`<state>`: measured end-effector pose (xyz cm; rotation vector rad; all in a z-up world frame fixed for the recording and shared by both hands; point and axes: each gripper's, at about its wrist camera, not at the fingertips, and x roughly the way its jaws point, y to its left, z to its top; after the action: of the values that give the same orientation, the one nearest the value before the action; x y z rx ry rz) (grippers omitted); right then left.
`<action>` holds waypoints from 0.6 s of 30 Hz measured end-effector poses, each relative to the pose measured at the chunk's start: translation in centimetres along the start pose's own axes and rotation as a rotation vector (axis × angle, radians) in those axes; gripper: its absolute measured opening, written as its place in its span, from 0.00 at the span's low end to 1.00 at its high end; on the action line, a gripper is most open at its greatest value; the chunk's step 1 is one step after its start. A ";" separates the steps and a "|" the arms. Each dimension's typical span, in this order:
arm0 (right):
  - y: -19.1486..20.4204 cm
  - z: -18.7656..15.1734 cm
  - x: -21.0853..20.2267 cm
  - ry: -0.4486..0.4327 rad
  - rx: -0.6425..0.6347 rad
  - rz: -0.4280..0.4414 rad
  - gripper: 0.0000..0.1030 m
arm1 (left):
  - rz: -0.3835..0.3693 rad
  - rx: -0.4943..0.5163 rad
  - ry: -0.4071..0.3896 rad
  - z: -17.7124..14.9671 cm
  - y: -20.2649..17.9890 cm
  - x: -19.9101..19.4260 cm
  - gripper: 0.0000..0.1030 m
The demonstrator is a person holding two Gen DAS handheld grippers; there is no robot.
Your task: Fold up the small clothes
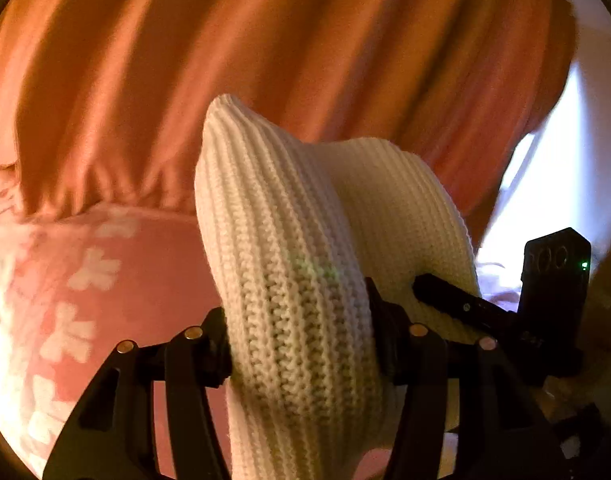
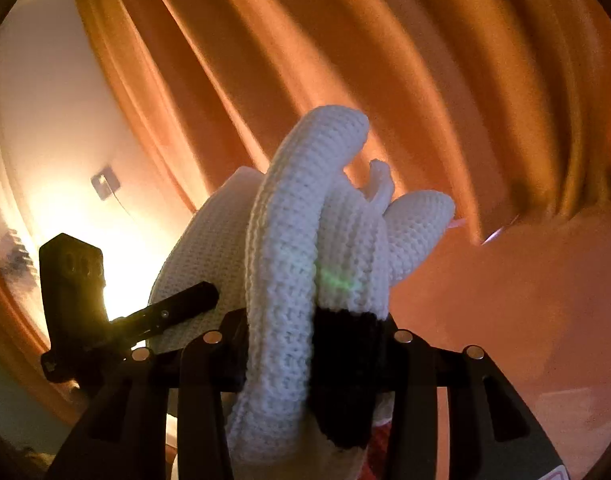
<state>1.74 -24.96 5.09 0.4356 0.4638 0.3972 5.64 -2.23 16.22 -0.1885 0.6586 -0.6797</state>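
A white ribbed knit garment (image 1: 281, 248) is held up in the air between both grippers. My left gripper (image 1: 301, 344) is shut on one bunched edge of it. My right gripper (image 2: 313, 344) is shut on another bunched edge (image 2: 289, 264), which has a black knit patch (image 2: 345, 356) by the fingers. In the left wrist view the right gripper (image 1: 457, 300) shows at the right, clamped on the cloth. In the right wrist view the left gripper (image 2: 173, 308) shows at the left, also on the cloth. The fingertips are hidden in the knit.
Orange curtains (image 1: 265, 40) hang close behind. A pink bedspread with white flowers (image 1: 85, 272) lies below on the left. A bright window or wall (image 1: 565, 160) is at the right. A lit wall with a socket (image 2: 105, 184) is left in the right wrist view.
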 end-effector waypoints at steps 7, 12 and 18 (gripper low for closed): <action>-7.2 -8.2 14.6 0.167 0.073 -0.077 0.45 | 0.144 -0.121 0.090 -6.9 14.0 8.9 0.52; -8.4 -10.3 13.6 0.172 0.036 -0.236 0.43 | 0.257 -0.185 0.156 -10.4 18.4 10.4 0.56; -2.7 -9.3 11.3 0.157 -0.101 -0.184 0.16 | 0.334 -0.096 0.066 -9.0 14.6 5.5 0.61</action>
<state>7.01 -19.15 -7.56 0.2623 0.6287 0.2762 10.81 5.92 1.05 -0.1403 0.7660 -0.3343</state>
